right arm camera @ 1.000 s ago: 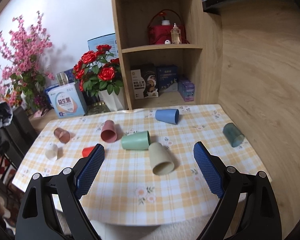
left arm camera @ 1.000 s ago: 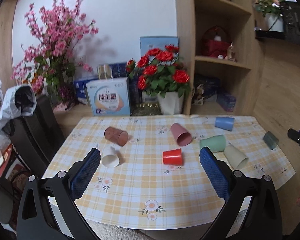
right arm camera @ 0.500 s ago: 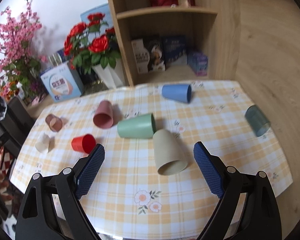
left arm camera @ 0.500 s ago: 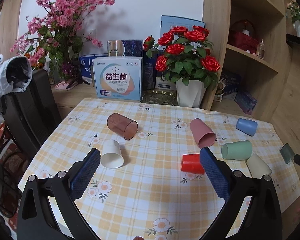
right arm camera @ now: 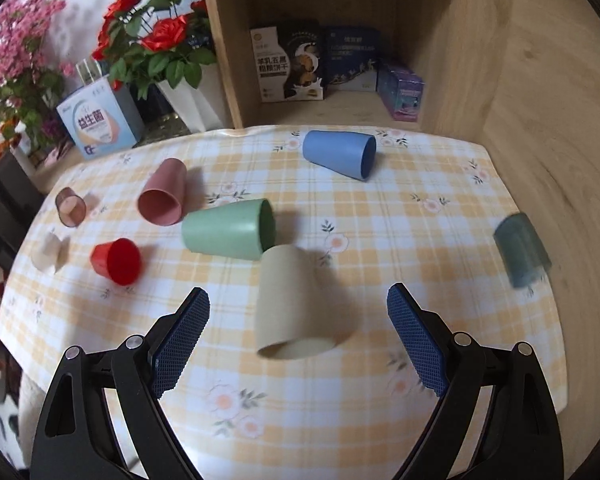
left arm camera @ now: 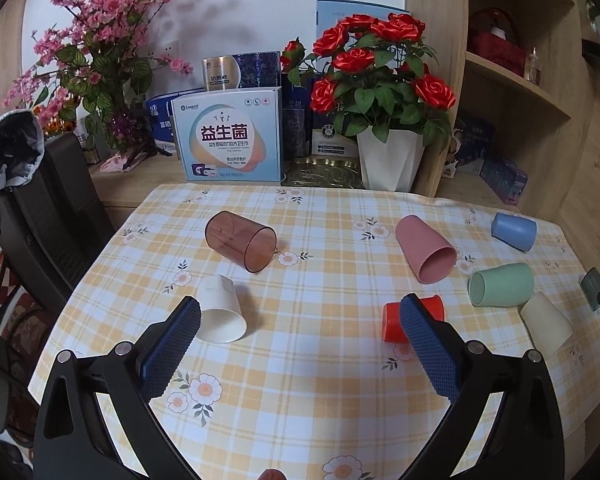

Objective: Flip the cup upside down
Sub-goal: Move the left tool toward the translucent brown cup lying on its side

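Note:
Several cups lie on their sides on the checked tablecloth [left arm camera: 300,400]. In the left wrist view I see a white cup [left arm camera: 220,310], a brown clear cup [left arm camera: 240,240], a red cup [left arm camera: 394,322], a pink cup [left arm camera: 424,252], a green cup [left arm camera: 500,284], a blue cup [left arm camera: 514,231] and a beige cup [left arm camera: 546,322]. My left gripper [left arm camera: 300,320] is open, between the white and red cups. My right gripper [right arm camera: 298,308] is open, with the beige cup [right arm camera: 300,304] between its fingers, untouched. A dark teal cup [right arm camera: 522,248] lies at the right edge.
A white pot of red roses [left arm camera: 388,160], a boxed product [left arm camera: 228,140] and pink blossoms [left arm camera: 100,40] stand behind the table. A wooden shelf unit [right arm camera: 340,40] rises at the back right. A dark chair [left arm camera: 40,220] stands at the left.
Both grippers have moved forward and down toward the table. The white and red cups now flank the left gripper; the beige cup now sits between the right fingers.

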Demonstrator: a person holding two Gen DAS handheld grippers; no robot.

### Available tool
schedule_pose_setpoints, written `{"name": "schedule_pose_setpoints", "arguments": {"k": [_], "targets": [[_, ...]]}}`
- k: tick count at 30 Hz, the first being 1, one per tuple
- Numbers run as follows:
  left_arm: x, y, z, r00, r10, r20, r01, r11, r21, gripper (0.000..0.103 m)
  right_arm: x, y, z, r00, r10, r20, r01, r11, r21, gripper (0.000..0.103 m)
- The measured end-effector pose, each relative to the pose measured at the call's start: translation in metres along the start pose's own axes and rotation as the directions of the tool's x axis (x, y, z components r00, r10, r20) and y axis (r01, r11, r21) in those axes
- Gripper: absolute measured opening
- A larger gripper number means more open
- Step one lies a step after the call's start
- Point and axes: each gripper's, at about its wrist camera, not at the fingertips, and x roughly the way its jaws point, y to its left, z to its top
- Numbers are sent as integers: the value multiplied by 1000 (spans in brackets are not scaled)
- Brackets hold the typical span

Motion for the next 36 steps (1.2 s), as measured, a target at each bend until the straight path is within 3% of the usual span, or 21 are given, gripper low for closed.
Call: {"name": "schedule_pose_setpoints", "arguments": {"k": [2, 7, 14, 19, 24, 28, 30, 33, 36], "targets": [[4, 3, 1, 1000, -7, -3, 7, 1000, -18, 97, 8, -12, 7, 999, -40, -11, 40, 999, 16, 88], [11, 18, 0, 1000, 3, -10, -4, 998, -66, 97, 23, -26, 4, 1000, -12, -24, 15, 992, 123, 88], [27, 59, -1, 994, 15, -109, -34, 985, -171, 97, 44, -21, -13, 998, 20, -65, -9, 987, 162, 88], [34, 74, 3, 988, 57, -147, -85, 977, -195, 96, 49, -22, -18, 997, 35, -75, -21, 983, 181, 88], [43, 76, 3, 983, 43, -178, -80, 975, -205, 90, 49, -25, -20, 996, 32, -80, -17, 983, 184, 88], [53, 71, 4, 980, 15, -199, -57, 976, -208, 87, 50, -27, -20, 996, 25, -85, -9, 981, 193, 88], [64, 74, 8, 972, -44, -229, -15, 969, -245, 81, 51, -28, -20, 996, 23, -90, -5, 981, 196, 88], [90, 84, 25, 948, -125, -293, 18, 939, -343, 78, 51, -28, -19, 996, 21, -90, -4, 981, 192, 88], [127, 96, 51, 929, -156, -337, 1, 908, -420, 78, 53, -25, -17, 996, 22, -90, -5, 982, 188, 88]]}}
